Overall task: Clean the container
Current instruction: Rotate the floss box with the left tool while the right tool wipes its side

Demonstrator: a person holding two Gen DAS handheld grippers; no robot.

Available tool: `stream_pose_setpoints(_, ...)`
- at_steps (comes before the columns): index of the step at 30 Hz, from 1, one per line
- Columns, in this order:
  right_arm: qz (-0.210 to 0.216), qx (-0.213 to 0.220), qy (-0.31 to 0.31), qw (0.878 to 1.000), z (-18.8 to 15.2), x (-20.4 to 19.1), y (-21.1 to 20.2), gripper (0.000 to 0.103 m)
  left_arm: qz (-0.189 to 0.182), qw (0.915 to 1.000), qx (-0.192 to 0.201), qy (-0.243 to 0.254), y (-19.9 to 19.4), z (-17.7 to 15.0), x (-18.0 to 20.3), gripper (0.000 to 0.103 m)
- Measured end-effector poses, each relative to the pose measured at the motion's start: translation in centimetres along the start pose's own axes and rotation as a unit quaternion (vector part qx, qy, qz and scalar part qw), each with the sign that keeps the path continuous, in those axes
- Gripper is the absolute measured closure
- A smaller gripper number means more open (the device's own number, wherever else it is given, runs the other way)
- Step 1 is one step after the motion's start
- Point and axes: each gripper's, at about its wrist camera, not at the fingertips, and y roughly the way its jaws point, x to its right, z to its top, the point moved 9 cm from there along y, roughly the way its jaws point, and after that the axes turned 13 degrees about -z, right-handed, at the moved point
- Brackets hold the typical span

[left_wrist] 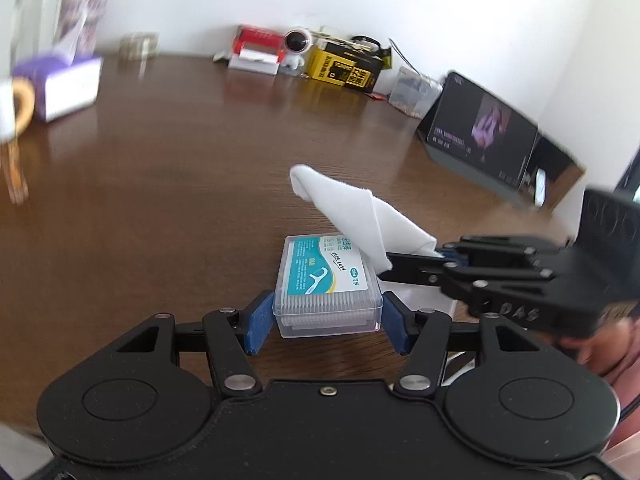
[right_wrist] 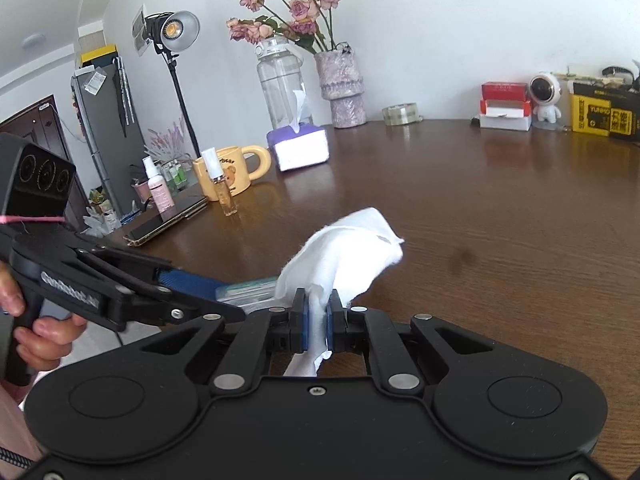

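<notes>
The left gripper (left_wrist: 327,318) pinches a clear floss-pick container (left_wrist: 327,284) between its blue pads, just above the near edge of the brown table (left_wrist: 180,184). The right gripper (right_wrist: 317,320), jaws pressed together on a white cloth (right_wrist: 344,252), holds the cloth against the container's right top corner, covering part of the label. In the right wrist view the container (right_wrist: 248,292) is mostly hidden behind the left gripper's finger. Items along the far edge are blurred.

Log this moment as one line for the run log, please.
left gripper: shut on floss pick box | right gripper: shut on white cloth | cloth at box's right edge | box on wooden table
</notes>
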Motion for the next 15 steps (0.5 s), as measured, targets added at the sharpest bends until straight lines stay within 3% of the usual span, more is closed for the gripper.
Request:
stream_pose_setpoints(4, -0.003, -0.004, -0.003, 1.0, -0.1, 0.2, -0.2, 0.094, 0.045, 0.9932, -0.023, 0.105, 0.4, 0.1, 1.4, 0.047)
stream_pose_setpoints(8, -0.005, -0.009, -0.002, 1.0, 0.0, 0.7, -0.5, 0.094, 0.083, 0.97, -0.051, 0.222, 1.0, -0.1, 3.1, 0.047)
stream_pose_setpoints(11, -0.002, -0.016, -0.008, 1.0, 0.2, 0.8, -0.5, 0.094, 0.105, 0.9399, -0.071, 0.317, 1.5, -0.6, 4.6, 0.047)
stream_pose_setpoints(15, -0.003, -0.021, -0.036, 0.999, 1.0, 0.6, -0.8, 0.094, 0.124, 0.8854, -0.096, 0.438, 2.6, -1.9, 6.3, 0.047)
